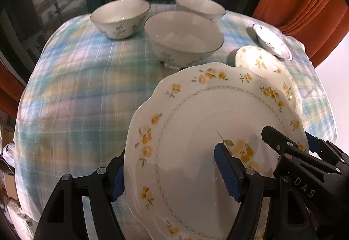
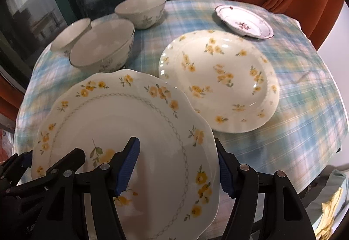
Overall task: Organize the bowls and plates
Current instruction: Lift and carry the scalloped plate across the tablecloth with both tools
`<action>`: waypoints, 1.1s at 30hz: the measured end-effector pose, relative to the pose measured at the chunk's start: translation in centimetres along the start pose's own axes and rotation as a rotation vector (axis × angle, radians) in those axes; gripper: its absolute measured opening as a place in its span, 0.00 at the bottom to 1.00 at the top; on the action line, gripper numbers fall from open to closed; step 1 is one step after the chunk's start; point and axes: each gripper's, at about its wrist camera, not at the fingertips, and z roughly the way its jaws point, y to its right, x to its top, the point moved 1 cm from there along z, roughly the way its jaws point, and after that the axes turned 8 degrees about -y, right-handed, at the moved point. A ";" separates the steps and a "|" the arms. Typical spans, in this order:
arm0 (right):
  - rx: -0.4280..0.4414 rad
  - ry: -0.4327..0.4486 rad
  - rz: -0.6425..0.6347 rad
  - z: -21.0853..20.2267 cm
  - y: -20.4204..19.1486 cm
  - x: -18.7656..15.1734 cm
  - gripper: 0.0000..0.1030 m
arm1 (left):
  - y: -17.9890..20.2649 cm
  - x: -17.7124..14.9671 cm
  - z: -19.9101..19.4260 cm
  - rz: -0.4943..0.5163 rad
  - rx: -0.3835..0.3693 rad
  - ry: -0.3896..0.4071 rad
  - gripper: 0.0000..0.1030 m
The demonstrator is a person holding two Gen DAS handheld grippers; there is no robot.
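1. Underneath everything, one round table [image 2: 305, 130] wears a blue plaid cloth; all places below are given from it.
2. Three plates: one large scalloped plate [image 2: 130, 120] with a yellow-flower rim is off the cloth at the table's near edge, far rim tilted up.
3. One yellow-flowered plate [image 2: 220, 82] lies flat mid-table, right of the large one; one small pink-flowered dish [image 2: 244, 21] sits at the far right edge.
4. Three bowls [image 1: 183, 37] stand upright, clustered at the far left.
5. Two grippers: the left gripper [image 1: 169, 171] clamps the large plate's left rim, the right gripper [image 2: 177, 169] its right rim, each with one pad above, one beneath.
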 end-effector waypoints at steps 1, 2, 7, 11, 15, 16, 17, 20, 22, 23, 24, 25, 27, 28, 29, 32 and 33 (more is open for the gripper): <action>0.002 0.011 0.000 -0.2 0.3 0.1 0.68 | 0.4 0.0 -0.1 0.001 0.002 0.008 0.71; 0.004 0.018 0.000 -0.4 0.7 0.2 0.68 | 0.7 0.0 -0.1 0.001 0.004 0.015 0.71; 0.020 0.036 0.003 -0.5 2.9 0.1 0.68 | 3.2 0.2 0.2 0.004 0.017 0.025 0.71; 0.029 0.049 0.008 -0.9 5.4 0.2 0.68 | 5.8 0.7 0.1 0.008 0.017 0.045 0.71; 0.026 0.063 0.014 -1.5 8.4 0.5 0.68 | 9.0 1.4 0.2 0.014 0.021 0.052 0.71; 0.027 0.064 0.014 -1.5 9.2 0.6 0.68 | 9.6 1.5 0.3 0.014 0.022 0.055 0.71; 0.026 0.066 0.013 -1.6 10.1 0.9 0.68 | 10.4 1.7 0.4 0.014 0.022 0.057 0.71; 0.026 0.070 0.010 -1.8 12.4 1.4 0.68 | 12.3 2.1 0.7 0.017 0.023 0.061 0.71; 0.024 0.069 0.013 -1.9 13.7 1.8 0.68 | 13.9 2.4 1.1 0.023 0.025 0.062 0.71; 0.024 0.068 0.015 -1.9 14.7 2.0 0.68 | 14.5 2.5 1.2 0.025 0.027 0.062 0.71; 0.024 0.067 0.017 -1.9 15.2 2.1 0.68 | 15.4 2.6 1.4 0.028 0.029 0.061 0.71; 0.024 0.066 0.018 -1.9 16.0 2.2 0.68 | 16.0 2.8 1.5 0.031 0.030 0.060 0.71; 0.024 0.067 0.023 -1.9 17.5 2.5 0.68 | 17.5 3.1 2.0 0.034 0.032 0.056 0.70; 0.025 0.067 0.025 -1.9 18.1 2.6 0.68 | 18.0 3.2 2.1 0.035 0.033 0.055 0.70; 0.024 0.066 0.027 -1.8 19.0 2.7 0.68 | 18.7 3.3 2.3 0.036 0.033 0.054 0.70; 0.021 0.058 0.028 -1.4 21.1 3.1 0.68 | 20.7 3.7 2.9 0.033 0.032 0.050 0.70; 0.020 0.057 0.026 -1.3 21.7 3.2 0.68 | 21.6 3.8 3.3 0.029 0.031 0.049 0.70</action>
